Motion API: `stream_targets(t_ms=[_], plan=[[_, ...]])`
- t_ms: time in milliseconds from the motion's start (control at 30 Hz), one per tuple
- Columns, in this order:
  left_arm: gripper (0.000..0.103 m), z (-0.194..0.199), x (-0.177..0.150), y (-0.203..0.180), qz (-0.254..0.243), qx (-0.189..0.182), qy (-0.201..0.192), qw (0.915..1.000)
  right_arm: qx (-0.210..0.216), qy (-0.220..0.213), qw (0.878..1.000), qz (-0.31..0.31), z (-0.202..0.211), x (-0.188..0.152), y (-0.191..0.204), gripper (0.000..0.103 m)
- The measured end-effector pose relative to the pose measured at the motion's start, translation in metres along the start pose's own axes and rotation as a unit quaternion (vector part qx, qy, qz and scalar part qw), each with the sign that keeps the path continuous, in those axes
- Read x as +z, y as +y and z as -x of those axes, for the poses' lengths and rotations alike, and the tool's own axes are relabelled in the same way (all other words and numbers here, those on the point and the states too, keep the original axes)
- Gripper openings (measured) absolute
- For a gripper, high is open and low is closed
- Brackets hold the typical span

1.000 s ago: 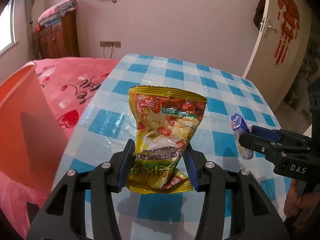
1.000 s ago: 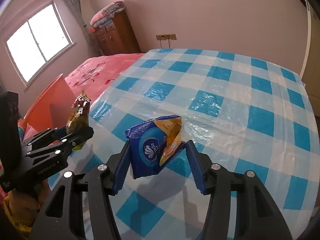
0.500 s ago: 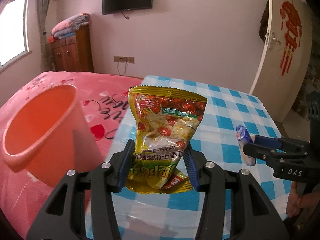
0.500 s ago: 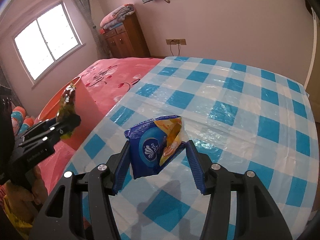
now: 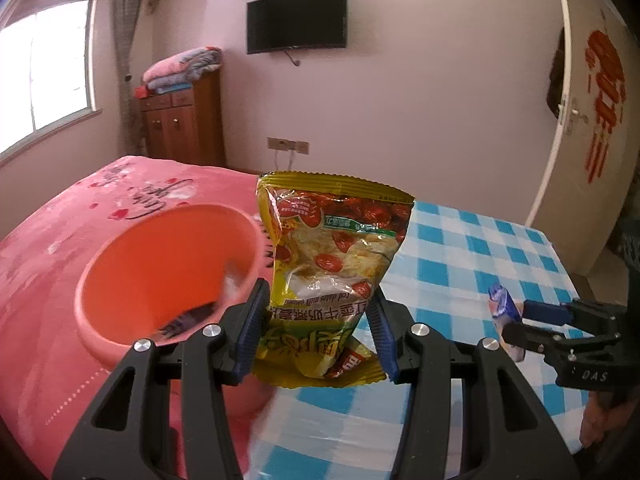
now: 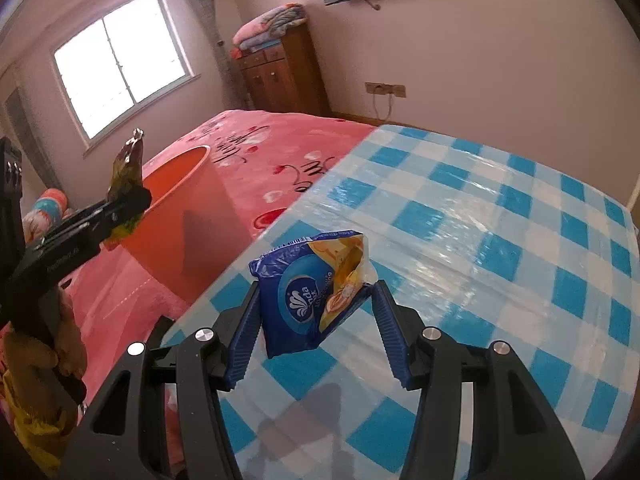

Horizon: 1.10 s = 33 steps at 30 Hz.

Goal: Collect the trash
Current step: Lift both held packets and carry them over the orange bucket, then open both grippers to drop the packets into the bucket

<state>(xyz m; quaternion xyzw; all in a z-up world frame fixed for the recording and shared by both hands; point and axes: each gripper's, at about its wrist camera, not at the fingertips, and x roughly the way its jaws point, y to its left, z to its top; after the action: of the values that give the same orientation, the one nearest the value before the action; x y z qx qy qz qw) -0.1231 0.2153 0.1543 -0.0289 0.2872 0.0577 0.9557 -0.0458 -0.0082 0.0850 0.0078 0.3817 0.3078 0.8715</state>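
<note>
My left gripper (image 5: 318,330) is shut on a yellow snack packet (image 5: 332,264) and holds it upright in the air, just right of the orange bin (image 5: 168,272). In the right wrist view that gripper (image 6: 132,204) with the packet (image 6: 127,168) hangs beside the bin's rim (image 6: 176,172). My right gripper (image 6: 316,328) is shut on a blue tissue wrapper (image 6: 308,300) above the checked table's left edge. It also shows in the left wrist view (image 5: 516,320) with the wrapper (image 5: 502,304).
The blue-and-white checked table (image 6: 480,232) lies to the right. A pink bed (image 5: 60,240) runs along its left side, and the bin stands on it. A wooden cabinet (image 6: 284,72) and a window (image 6: 120,68) are at the far wall.
My left gripper has swung left and up with the packet, from over the table to beside the orange bin's mouth. My right gripper has also drifted left with the wrapper.
</note>
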Motion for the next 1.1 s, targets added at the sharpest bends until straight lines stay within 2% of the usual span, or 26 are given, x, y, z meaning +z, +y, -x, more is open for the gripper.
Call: stream_targets(t_ms=[300,467,700,933,1033,1100], plan=[[0.05,0.008,0.011,0.041,0.016,0.042,-0.017,0.9988,0.037,0.003,0.998,0.04,-0.015,0.028,0.045,0.056],[0.05,0.007,0.017,0.072,0.039,0.067,-0.023,0.9967,0.062,-0.007,0.995,0.078,-0.02,0.052,0.084,0.056],[0.05,-0.007,0.019,0.107,0.066,0.092,-0.012,0.9935,0.102,-0.022,0.987,0.119,-0.035,0.085,0.133,0.056],[0.05,-0.024,0.013,0.124,0.088,0.095,0.004,0.9916,0.132,-0.019,0.979,0.154,-0.061,0.101,0.173,0.057],[0.05,-0.031,0.011,0.128,0.093,0.092,0.013,0.9913,0.135,-0.015,0.978,0.161,-0.077,0.107,0.184,0.062],[0.053,-0.036,0.01,0.131,0.094,0.095,0.019,0.9909,0.135,-0.018,0.978,0.161,-0.086,0.11,0.188,0.07]])
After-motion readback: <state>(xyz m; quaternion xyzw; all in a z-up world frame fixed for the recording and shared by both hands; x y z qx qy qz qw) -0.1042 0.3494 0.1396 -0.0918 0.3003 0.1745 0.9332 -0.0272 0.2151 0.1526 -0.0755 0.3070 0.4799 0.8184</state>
